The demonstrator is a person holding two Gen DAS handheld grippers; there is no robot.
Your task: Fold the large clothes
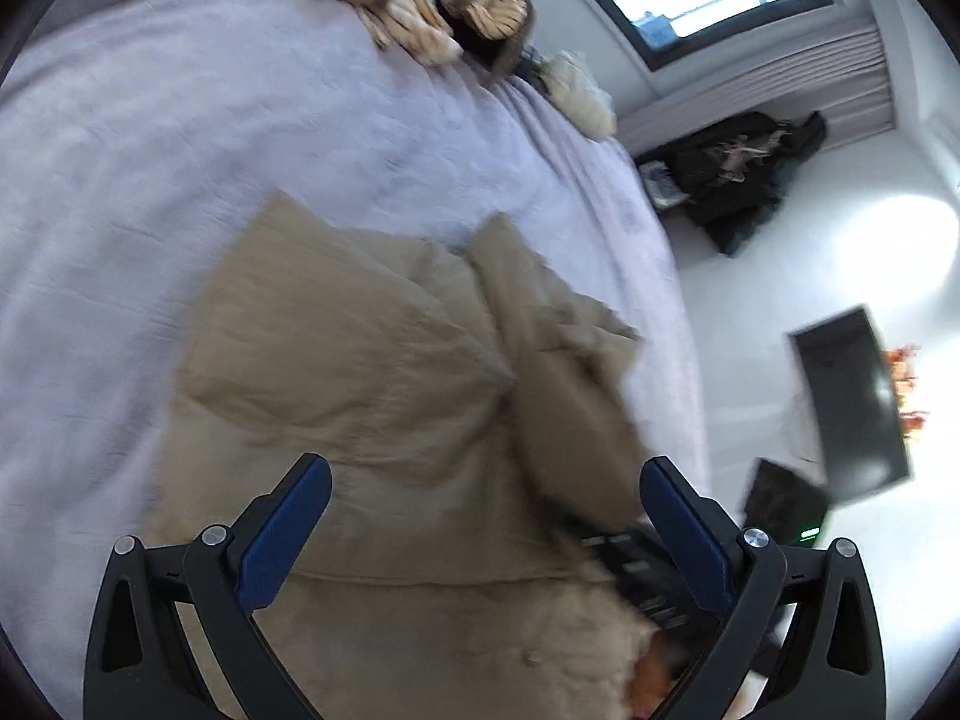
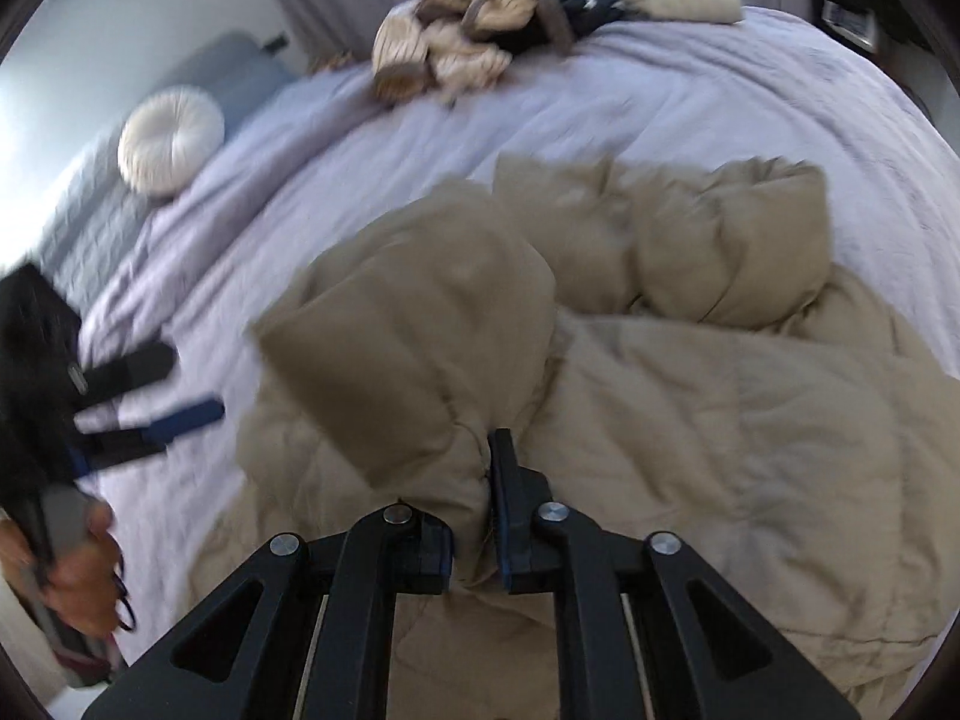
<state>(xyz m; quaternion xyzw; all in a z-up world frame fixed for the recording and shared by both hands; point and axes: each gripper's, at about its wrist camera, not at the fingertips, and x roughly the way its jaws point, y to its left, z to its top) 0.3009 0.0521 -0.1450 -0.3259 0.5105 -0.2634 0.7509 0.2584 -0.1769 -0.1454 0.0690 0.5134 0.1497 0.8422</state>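
Tan puffy coat [image 2: 690, 396] lay crumpled near the bed [image 2: 600, 102] edge; right gripper [image 2: 474, 516] pinched its fabric, left gripper [image 1: 480, 534] gaped wide, empty.

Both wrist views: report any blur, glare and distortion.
Left wrist view: fisheye bending, motion smear on the beige coat, blown-out glare on the floor. Right wrist view: the left tool streaks with motion, the round pillow looks soft, glare at the left edge.
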